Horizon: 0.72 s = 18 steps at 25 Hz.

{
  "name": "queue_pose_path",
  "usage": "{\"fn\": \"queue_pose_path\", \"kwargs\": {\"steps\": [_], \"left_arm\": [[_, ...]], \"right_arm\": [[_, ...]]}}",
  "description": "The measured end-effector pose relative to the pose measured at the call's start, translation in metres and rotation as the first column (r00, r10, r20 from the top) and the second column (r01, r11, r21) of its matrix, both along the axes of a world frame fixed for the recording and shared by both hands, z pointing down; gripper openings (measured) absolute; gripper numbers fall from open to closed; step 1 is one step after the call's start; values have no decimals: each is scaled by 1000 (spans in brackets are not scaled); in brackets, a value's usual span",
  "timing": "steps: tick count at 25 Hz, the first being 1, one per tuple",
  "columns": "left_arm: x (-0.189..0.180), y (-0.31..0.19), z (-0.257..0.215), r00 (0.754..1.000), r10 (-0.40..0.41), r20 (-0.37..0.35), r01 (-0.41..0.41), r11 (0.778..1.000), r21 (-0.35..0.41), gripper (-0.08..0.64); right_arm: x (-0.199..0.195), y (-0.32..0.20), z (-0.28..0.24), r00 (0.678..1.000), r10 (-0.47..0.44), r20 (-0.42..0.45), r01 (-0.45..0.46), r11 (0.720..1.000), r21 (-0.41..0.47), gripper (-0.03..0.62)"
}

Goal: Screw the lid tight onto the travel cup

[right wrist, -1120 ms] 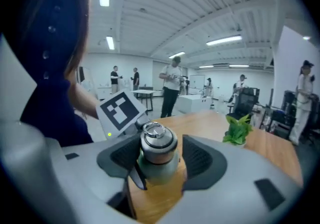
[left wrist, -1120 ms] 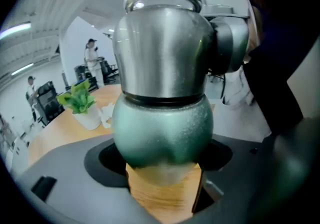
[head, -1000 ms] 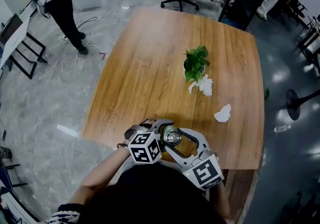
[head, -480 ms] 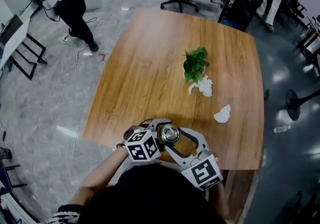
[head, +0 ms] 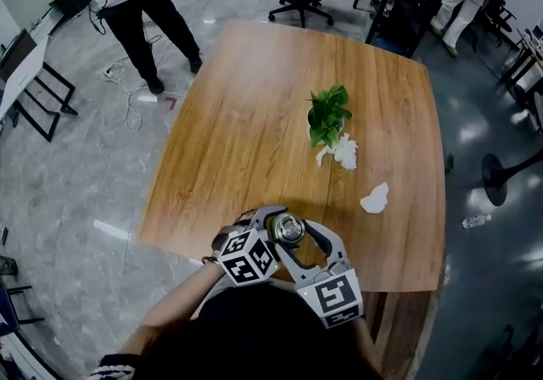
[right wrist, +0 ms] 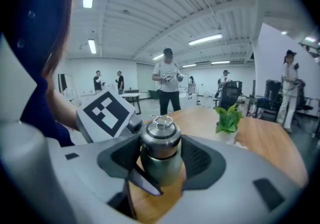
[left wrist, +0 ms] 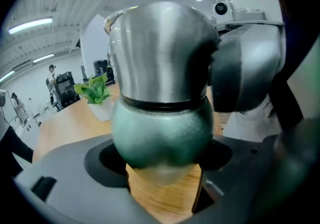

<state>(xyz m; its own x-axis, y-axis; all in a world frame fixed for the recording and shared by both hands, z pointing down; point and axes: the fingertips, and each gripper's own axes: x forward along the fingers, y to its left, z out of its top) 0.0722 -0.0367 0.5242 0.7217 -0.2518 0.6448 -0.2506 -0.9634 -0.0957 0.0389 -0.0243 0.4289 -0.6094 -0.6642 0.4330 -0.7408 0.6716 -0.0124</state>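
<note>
Left tool [left wrist: 162, 165] was clamped on the green belly of the travel cup [left wrist: 162, 128], a jaw pressed in on either side of the bulge. Right tool [right wrist: 161, 160] sat opposite it, jaws closed round the steel lid [right wrist: 160, 135] just above the seam with the body. One tool had the body, the other the cap, so it looked set for a twist.

The cup stood upright between them at the near edge of the wooden counter [head: 254, 115], close in front of the person. Whether its base touched the wood could not be told. Its long axis ran vertical with the lid on top, so the head camera looked almost straight down onto the cap.

Judging by the look of it, the cup was rigid metal, smooth and rounded, and likely to slip under torque. The bulge seemed the sound place to pin the body, and the lid's straight side wall the place to turn it.

Further out on the counter were a potted plant [head: 327, 115] and crumpled tissue [head: 373, 198], both well apart from the work.
</note>
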Motion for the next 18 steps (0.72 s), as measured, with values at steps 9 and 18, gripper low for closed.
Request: {"fn": "queue_pose_path", "kwargs": {"steps": [9,18], "left_arm": [[-2,4,0,996,78,50,-80,996,41,383],[-7,8,-6,999,-38,-29,38,999,-4,383]], "right_arm": [[-5,1,-6,995,-74,-62,77,996,44,256],[-14,9,-12,998,-52,30,53,999,-15,256]]}}
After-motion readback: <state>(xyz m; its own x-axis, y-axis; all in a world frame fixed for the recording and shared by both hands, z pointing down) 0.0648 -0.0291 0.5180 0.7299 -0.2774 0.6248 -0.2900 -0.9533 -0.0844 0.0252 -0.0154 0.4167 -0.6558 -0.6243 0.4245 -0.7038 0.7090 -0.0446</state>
